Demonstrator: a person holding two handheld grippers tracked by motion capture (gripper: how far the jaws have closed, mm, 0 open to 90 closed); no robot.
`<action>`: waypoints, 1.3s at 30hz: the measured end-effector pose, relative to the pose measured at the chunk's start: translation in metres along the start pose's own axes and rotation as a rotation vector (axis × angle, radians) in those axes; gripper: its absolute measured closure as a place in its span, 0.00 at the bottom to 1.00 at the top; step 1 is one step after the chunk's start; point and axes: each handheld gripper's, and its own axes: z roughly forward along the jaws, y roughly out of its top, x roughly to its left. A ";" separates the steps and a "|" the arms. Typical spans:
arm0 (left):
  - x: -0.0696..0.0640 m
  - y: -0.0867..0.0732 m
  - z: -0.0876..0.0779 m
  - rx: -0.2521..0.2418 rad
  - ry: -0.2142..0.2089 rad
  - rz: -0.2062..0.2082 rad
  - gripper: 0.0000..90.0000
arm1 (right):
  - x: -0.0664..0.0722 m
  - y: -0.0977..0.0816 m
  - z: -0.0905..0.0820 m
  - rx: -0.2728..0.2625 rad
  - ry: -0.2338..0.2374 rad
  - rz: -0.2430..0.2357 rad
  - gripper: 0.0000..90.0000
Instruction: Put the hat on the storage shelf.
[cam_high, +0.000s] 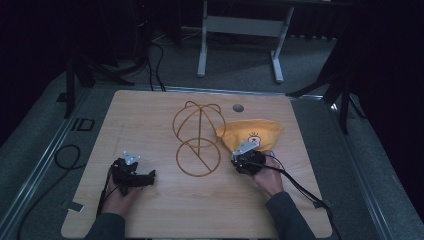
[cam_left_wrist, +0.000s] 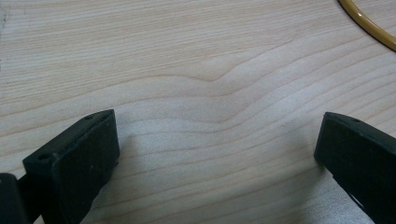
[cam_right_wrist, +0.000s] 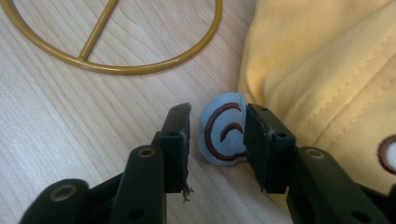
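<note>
Jaws of our right gripper (cam_right_wrist: 217, 135) stand partly apart around a small blue felt ear (cam_right_wrist: 223, 133) with a brown spiral stitched on it; one pad sits against its edge, the other is just clear, so we see no pinch. That ear belongs to the yellow cloth hat (cam_high: 252, 132), which lies on the right half of the table, touching the wire stand's side. Most of the hat runs off the right gripper view, and its printed face is too small in the high view to read. Cloth looks soft, with stitched seams. Beside it stands the gold wire hat stand (cam_high: 197, 137), a dome of hoops over a flat ring base. Our left gripper (cam_left_wrist: 217, 154) rests low with jaws wide, bare wood between them. Tabletop (cam_high: 150, 115) is pale grained wood; grey carpet, cables and a white frame lie beyond in the dark room.
</note>
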 end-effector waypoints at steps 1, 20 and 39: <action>0.000 0.000 0.000 0.000 0.000 0.000 0.00 | 0.000 0.000 0.001 0.006 0.000 -0.006 0.66; 0.000 0.000 0.000 0.000 0.000 0.000 0.00 | -0.014 -0.002 0.020 0.086 0.009 0.068 0.76; 0.000 0.000 0.000 0.000 0.000 0.000 0.00 | -0.033 0.004 -0.006 0.146 0.053 0.010 0.93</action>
